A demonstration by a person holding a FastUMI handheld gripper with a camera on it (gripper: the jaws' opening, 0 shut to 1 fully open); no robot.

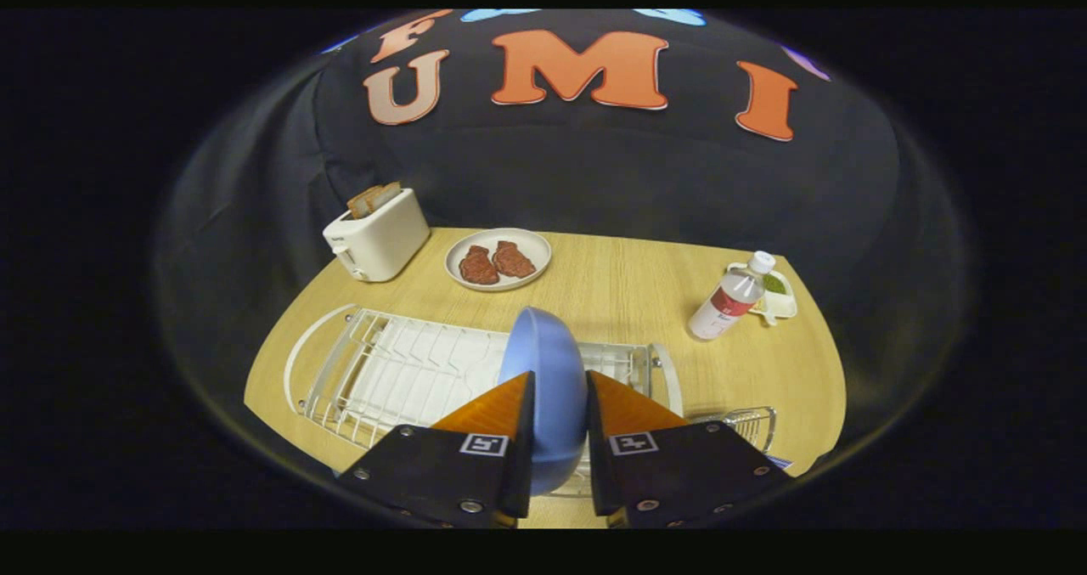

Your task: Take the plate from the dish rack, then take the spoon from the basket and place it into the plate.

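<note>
Where the two wedge-shaped fingers of the gripper (pixel 559 397) meet it, a smooth blue plate (pixel 545 369) stands on edge, pinched between them on both faces, its rounded rim rising above the tips. It sits over the near end of the rack (pixel 399 371), a white wire frame with ribbed slots on a rounded tray, lying on a pale wood-grain table (pixel 628 286). Just right of the fingers a wire-mesh basket (pixel 751 425) shows in part; whether a spoon lies in it cannot be told. Beyond the rack are a boxy white toaster (pixel 378 235) holding toast, a round dish (pixel 498 258) with two brown pieces, and a clear bottle (pixel 730 296) leaning beside a small white dish (pixel 780 296)
</note>
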